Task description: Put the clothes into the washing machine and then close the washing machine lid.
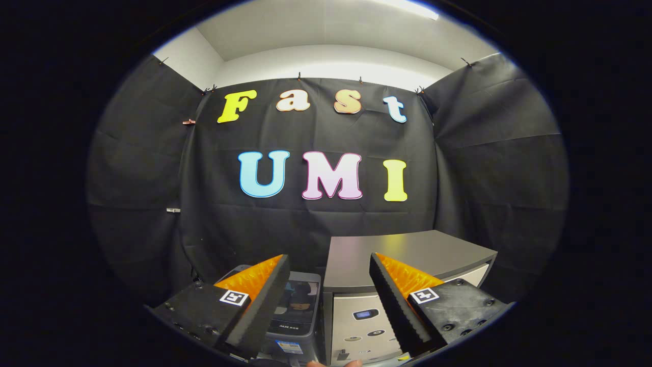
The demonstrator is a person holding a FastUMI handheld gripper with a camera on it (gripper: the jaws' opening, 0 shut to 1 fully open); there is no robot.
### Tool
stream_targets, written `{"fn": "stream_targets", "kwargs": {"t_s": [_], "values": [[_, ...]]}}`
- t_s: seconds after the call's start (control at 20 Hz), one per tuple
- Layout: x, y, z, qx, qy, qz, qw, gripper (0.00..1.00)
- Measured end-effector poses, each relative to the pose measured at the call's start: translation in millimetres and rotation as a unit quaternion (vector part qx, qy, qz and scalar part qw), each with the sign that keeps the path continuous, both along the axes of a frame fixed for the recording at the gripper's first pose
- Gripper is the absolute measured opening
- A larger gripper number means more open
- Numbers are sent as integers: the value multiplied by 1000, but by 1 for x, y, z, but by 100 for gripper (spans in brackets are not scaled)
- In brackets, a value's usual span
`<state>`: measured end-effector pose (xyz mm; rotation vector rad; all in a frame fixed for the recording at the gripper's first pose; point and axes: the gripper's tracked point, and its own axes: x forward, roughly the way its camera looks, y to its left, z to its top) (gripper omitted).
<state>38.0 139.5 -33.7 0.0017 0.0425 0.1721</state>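
Note:
My gripper is open, held high and level, with nothing between its fingers. Low down, just past the left finger, stands a small grey top-loading washing machine. Its dark lid has a window and appears to lie flat; the left finger hides part of it. I cannot see into the drum.
A grey cabinet-like unit with a flat top and a pale front panel stands right beside the washer, behind the right finger. Black cloth walls close the booth at the back and on both sides. A fingertip of a hand peeks in below the gripper.

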Motion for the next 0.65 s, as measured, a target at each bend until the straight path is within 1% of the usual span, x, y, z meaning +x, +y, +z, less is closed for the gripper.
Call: {"fn": "stream_targets", "kwargs": {"t_s": [0.35,0.65], "values": [[2,-6,0,-2,1,-12,1000,99],[1,-4,0,-4,3,-11,1000,99]]}}
